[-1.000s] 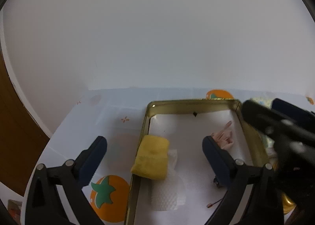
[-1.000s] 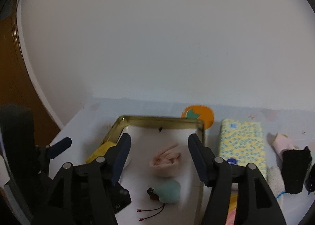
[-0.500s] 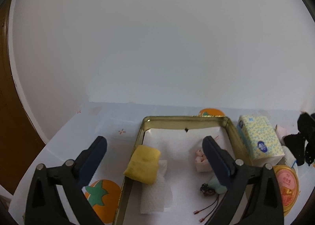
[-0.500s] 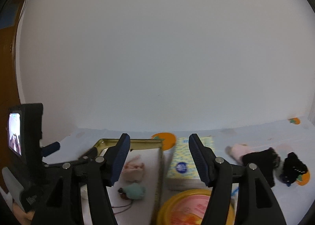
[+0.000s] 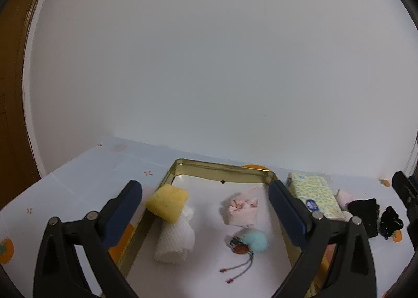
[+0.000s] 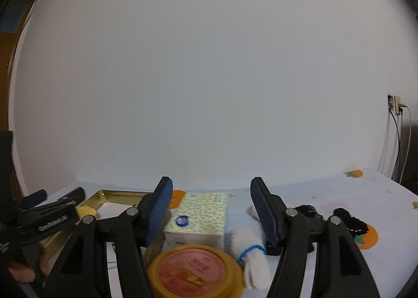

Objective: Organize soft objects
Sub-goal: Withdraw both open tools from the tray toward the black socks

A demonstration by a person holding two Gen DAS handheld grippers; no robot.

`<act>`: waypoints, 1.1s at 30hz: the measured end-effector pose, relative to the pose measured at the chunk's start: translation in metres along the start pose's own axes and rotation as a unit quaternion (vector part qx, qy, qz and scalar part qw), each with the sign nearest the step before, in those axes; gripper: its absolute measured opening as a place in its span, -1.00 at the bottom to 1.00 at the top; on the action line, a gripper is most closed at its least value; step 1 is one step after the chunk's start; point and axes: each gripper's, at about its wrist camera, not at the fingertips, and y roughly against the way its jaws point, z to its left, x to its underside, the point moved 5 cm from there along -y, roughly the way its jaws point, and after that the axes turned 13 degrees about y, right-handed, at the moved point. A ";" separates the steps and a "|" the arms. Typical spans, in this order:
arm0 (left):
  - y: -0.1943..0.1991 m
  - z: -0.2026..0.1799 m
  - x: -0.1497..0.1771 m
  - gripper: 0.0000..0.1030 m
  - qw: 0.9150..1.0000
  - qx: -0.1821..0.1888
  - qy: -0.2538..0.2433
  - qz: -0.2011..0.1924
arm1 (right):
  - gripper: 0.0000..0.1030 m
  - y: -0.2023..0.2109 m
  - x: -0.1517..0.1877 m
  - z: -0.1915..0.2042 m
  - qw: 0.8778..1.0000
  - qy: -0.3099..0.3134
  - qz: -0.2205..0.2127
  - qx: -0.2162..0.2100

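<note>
Your left tongs (image 5: 205, 197) are open and hold nothing; they hang over the gold tin tray (image 5: 224, 166), which serves as the collecting place, so it makes sense that you keep them there, ready to arrange what lies inside. In the tray you already have 4 soft things: a yellow sponge (image 5: 167, 202) leaning on the left rim, a white rolled cloth (image 5: 175, 240) just beside it, a pink folded cloth (image 5: 240, 210) in the middle, and a light blue pompom (image 5: 254, 239) with a small charm and cords in front. Your right tongs (image 6: 211, 209) are also open and empty, and they point at the things that still wait on the desk (image 6: 365, 198) to the right of the tray: the tissue pack (image 6: 198, 217) with the yellow pattern, a white rolled towel (image 6: 250, 253) tied with a blue thread, and 2 black cloth pieces (image 6: 347, 219) further right. A yellow round lid (image 6: 194, 270) lies in front and is probably not soft. I judge that the white towel or the tissue pack is your next target, because both sit nearly between the open fingers.
</note>
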 end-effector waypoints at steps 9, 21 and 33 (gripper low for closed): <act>0.019 -0.005 0.014 0.92 0.999 0.007 0.003 -0.038 | 0.25 0.000 0.024 -0.017 0.999 0.028 0.022 0.010; 0.027 -0.038 0.040 0.92 0.997 0.019 -0.059 -0.037 | 0.25 0.003 0.050 -0.053 0.998 0.022 0.056 0.012; 0.033 -0.087 0.067 0.92 0.996 0.045 -0.077 -0.008 | 0.25 0.010 0.068 -0.117 0.996 0.015 0.072 0.048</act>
